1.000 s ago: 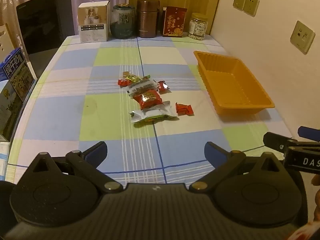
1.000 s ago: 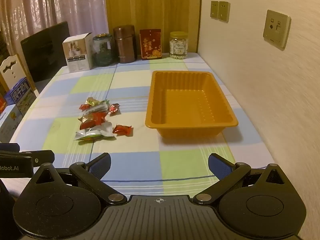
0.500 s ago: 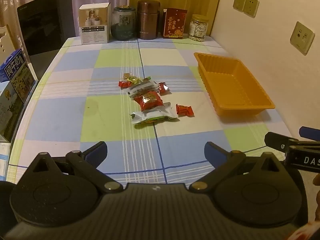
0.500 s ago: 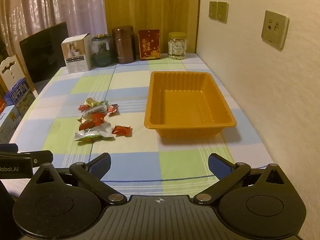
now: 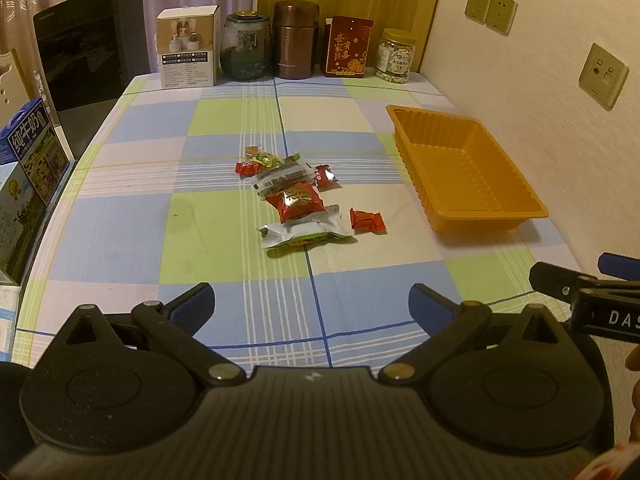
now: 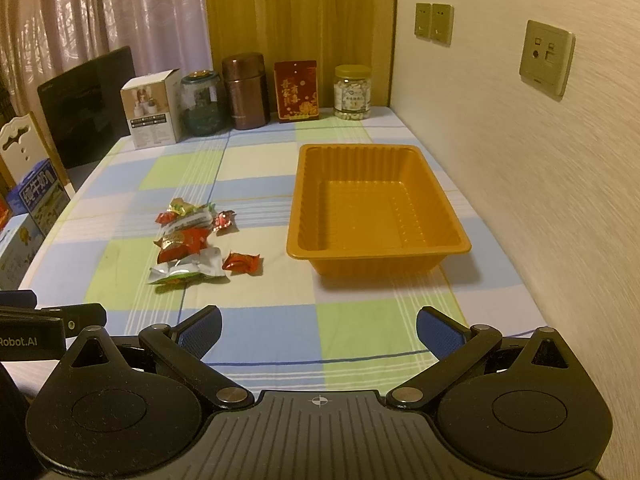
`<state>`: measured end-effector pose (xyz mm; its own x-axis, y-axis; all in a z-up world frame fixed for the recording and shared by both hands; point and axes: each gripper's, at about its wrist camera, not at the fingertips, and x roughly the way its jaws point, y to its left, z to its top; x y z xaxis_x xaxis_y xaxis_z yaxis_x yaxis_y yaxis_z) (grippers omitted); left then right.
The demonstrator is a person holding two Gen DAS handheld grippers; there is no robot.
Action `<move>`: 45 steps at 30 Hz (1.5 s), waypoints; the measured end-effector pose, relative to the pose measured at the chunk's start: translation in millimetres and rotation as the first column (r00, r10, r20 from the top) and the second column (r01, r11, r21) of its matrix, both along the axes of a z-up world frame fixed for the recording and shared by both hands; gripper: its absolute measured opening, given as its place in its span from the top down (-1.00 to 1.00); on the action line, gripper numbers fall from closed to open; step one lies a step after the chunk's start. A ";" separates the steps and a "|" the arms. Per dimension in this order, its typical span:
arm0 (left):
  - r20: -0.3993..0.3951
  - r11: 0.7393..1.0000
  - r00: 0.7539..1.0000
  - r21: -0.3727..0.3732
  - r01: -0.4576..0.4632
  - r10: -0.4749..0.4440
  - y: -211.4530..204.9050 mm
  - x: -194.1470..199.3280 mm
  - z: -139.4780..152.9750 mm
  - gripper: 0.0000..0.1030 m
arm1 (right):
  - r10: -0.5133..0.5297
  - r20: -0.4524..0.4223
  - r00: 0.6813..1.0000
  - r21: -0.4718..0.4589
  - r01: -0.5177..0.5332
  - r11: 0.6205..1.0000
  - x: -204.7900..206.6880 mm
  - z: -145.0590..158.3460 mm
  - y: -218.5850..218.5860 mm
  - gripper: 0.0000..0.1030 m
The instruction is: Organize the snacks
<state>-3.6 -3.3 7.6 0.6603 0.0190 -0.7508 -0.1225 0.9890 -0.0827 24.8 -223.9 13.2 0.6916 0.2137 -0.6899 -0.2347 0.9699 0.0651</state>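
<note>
Orange tray (image 6: pixel 378 250) sits empty beside the snack pile (image 5: pixel 298 200) on the counter (image 5: pixel 224 236); barely anything has shifted, both grippers (image 5: pixel 311 304) (image 6: pixel 318 326) hovering, fingers apart, nothing sorted yet.

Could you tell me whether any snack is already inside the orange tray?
No, the orange tray holds nothing; the snacks all lie on the tablecloth beside it.

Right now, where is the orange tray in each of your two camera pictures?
Left wrist view: the orange tray sits at the right, beside the wall, to the right of the snack pile.
Right wrist view: the tray sits at centre, right of the pile.
Shared landmark: the red box at the table's far edge.
</note>
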 end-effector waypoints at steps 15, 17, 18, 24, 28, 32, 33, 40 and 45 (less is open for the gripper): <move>-0.001 1.000 1.000 -0.004 0.002 -0.002 -1.8 0.4 1.3 -0.99 | -0.002 0.002 1.000 0.001 0.002 1.000 1.0 1.4 -2.4 -0.99; -0.001 1.000 1.000 -0.004 0.002 -0.002 -1.4 0.2 1.1 -0.99 | -0.002 0.002 1.000 0.001 0.002 1.000 0.9 0.9 -1.9 -0.99; -0.001 1.000 1.000 -0.004 0.002 -0.002 -1.7 0.4 1.3 -0.99 | -0.003 0.002 1.000 0.002 0.003 1.000 1.3 1.4 -2.6 -0.99; -0.001 1.000 1.000 -0.005 0.002 -0.002 -1.4 0.2 1.4 -0.99 | -0.008 0.004 1.000 0.004 0.008 1.000 2.5 2.8 -5.6 -0.99; -0.001 1.000 1.000 -0.006 0.003 -0.003 -1.6 0.1 1.5 -0.99 | -0.009 0.003 1.000 0.002 0.009 1.000 1.5 2.0 -4.2 -0.99; -0.001 1.000 1.000 -0.006 0.004 -0.004 -1.8 0.2 1.3 -0.99 | -0.009 0.004 1.000 0.002 0.009 1.000 1.6 1.8 -4.3 -0.99; -0.001 1.000 1.000 -0.007 0.004 -0.004 -2.5 0.3 1.7 -0.99 | -0.010 0.004 1.000 0.002 0.010 1.000 1.7 1.9 -4.6 -0.99; -0.002 1.000 1.000 -0.008 0.004 -0.004 -4.0 0.6 2.0 -0.99 | -0.009 0.003 1.000 0.002 0.009 1.000 1.5 1.8 -4.7 -0.99; -0.002 1.000 1.000 -0.009 0.004 -0.004 -3.6 0.5 2.1 -0.99 | -0.009 0.004 1.000 0.003 0.009 1.000 1.4 1.8 -4.8 -0.99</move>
<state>-3.1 -6.9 9.7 0.6589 0.0093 -0.7522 -0.1187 0.9887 -0.0918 26.2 -228.7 15.1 0.6959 0.2094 -0.6869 -0.2263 0.9718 0.0669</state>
